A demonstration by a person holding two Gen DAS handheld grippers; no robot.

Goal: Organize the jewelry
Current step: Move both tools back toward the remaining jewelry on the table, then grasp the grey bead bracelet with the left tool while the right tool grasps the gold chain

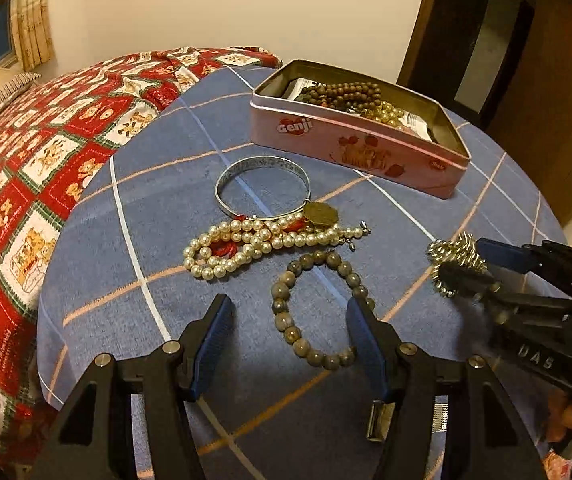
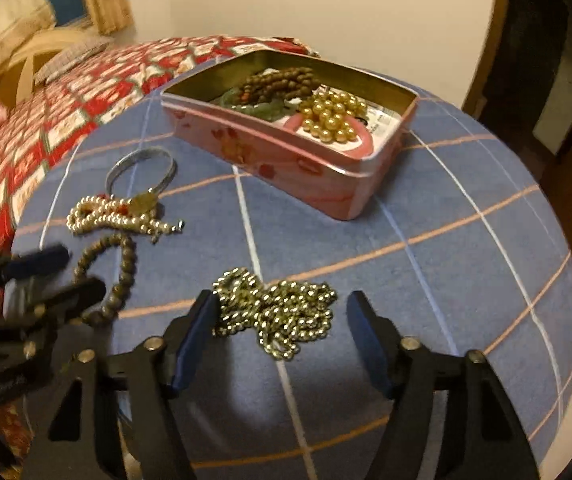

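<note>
L gripper [image 1: 290, 320] jaws apart over grey bead bracelet [image 1: 318, 312], gripping nothing. R gripper [image 2: 279, 320] likewise apart round ball chain [image 2: 273, 308]. Pearls [image 1: 261, 240], bangle [image 1: 261, 188], pink tin [image 1: 360, 140] beyond; nothing blocks either.

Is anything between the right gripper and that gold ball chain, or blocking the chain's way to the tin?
Nothing visible. The right gripper straddles the gold ball chain, jaws open. Bare tablecloth lies between it and the open pink tin.

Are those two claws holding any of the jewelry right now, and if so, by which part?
Nothing is held. The left claw stands open around the grey bead bracelet, and the right claw stands open around the gold ball chain.
</note>
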